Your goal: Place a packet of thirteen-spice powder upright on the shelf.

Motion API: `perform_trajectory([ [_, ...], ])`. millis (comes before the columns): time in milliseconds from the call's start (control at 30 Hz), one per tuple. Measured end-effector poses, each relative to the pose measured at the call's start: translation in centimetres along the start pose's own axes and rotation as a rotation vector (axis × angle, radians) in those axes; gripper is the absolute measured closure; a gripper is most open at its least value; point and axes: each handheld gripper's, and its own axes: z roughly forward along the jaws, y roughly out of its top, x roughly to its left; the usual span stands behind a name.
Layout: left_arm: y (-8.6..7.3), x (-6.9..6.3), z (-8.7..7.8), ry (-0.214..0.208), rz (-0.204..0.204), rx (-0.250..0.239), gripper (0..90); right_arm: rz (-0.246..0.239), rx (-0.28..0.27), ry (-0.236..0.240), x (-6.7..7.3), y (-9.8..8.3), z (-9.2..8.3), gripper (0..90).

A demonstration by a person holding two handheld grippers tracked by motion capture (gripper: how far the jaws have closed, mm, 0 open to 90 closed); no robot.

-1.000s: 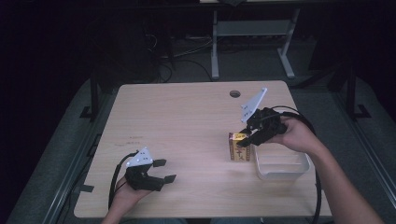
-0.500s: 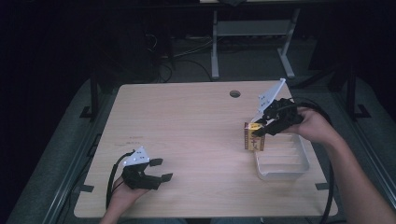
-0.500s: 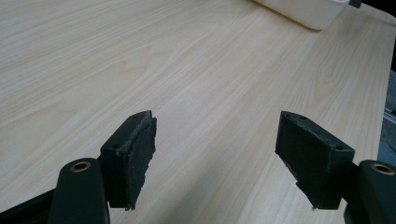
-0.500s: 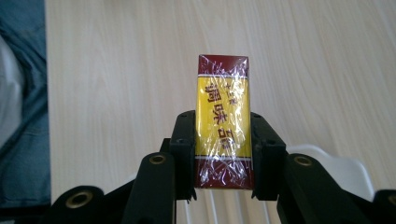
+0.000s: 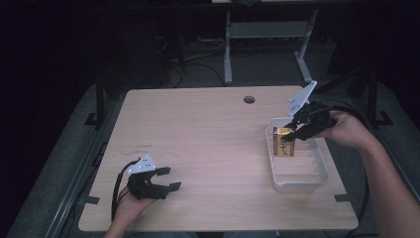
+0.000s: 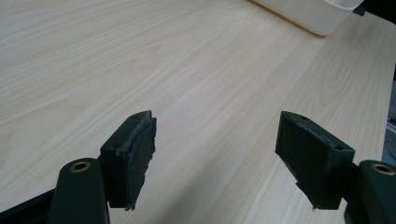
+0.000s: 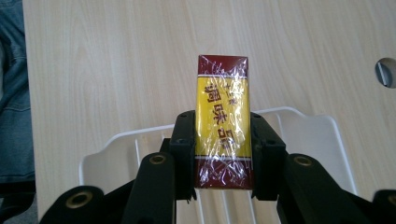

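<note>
Wood table (image 5: 213,144): light, bare in the middle, round cable hole (image 5: 249,99) far right.
White tray (image 5: 302,173): ribbed, right side of table, nothing else lying in it.
Right gripper (image 5: 297,130): over tray's far end, jaws pinching box by its long sides.
Box (image 7: 222,121): yellow and maroon, wrapped in film, held upright at tray's far end.
Left gripper (image 5: 166,178): near left, jaws spread, nothing between them.
Progress: likely placing box in tray; release left.
Obstacles: none seen.
</note>
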Motion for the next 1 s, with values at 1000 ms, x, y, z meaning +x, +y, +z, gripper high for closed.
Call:
perform_trajectory([
  [1000, -0.1, 0.1, -0.1, 0.007, -0.005, 0.001, 27.1, 0.009, 0.014, 0.041, -1.0, -1.1, 0.3, 66.2],
])
